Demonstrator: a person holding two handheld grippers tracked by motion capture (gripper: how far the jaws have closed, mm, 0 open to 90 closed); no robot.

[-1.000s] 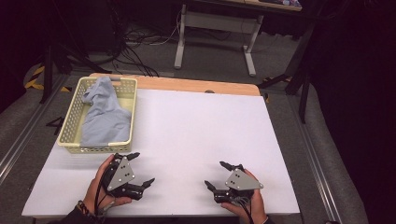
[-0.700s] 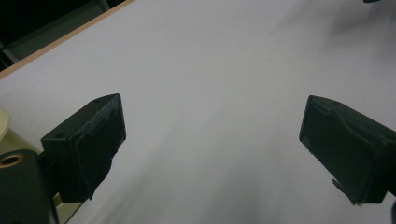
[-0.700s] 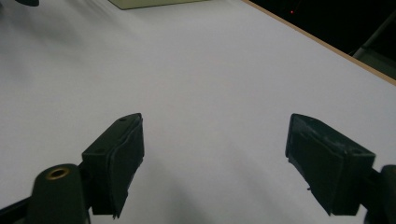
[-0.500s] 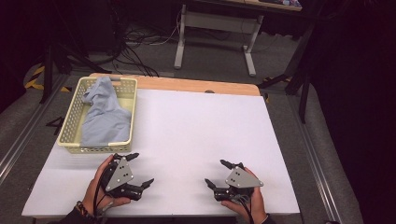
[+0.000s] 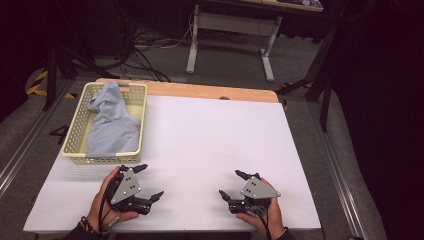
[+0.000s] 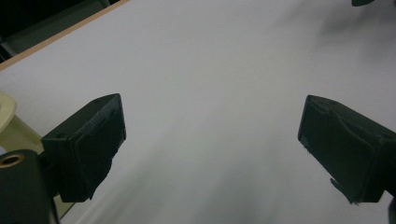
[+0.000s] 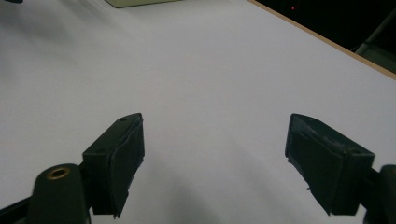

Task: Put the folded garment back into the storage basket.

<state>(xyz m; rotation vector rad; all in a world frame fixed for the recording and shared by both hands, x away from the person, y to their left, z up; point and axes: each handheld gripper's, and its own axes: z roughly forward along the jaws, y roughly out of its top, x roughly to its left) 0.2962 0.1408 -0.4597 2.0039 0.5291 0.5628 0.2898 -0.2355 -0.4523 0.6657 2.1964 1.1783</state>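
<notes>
A pale yellow mesh basket (image 5: 76,135) stands at the table's left, with a light blue cloth (image 5: 113,122) heaped inside it. Just in front of the basket my left gripper (image 5: 151,181) rests in a hand near the front edge, jaws wide apart and nothing between them. Over at the front right, my right gripper (image 5: 231,184) is held the same way, open and empty, pointing toward the left one. In the left gripper view both black pads (image 6: 95,140) frame bare white tabletop (image 6: 205,93). The right gripper view shows its pads (image 7: 119,156) over the same white surface (image 7: 196,70).
The white sheet (image 5: 215,145) covers most of the table; a strip of wood edge (image 5: 215,92) shows along the far side. Behind the table stand a white-legged desk frame (image 5: 230,30) and floor cables (image 5: 145,45). A basket corner (image 7: 140,2) shows at the top of the right gripper view.
</notes>
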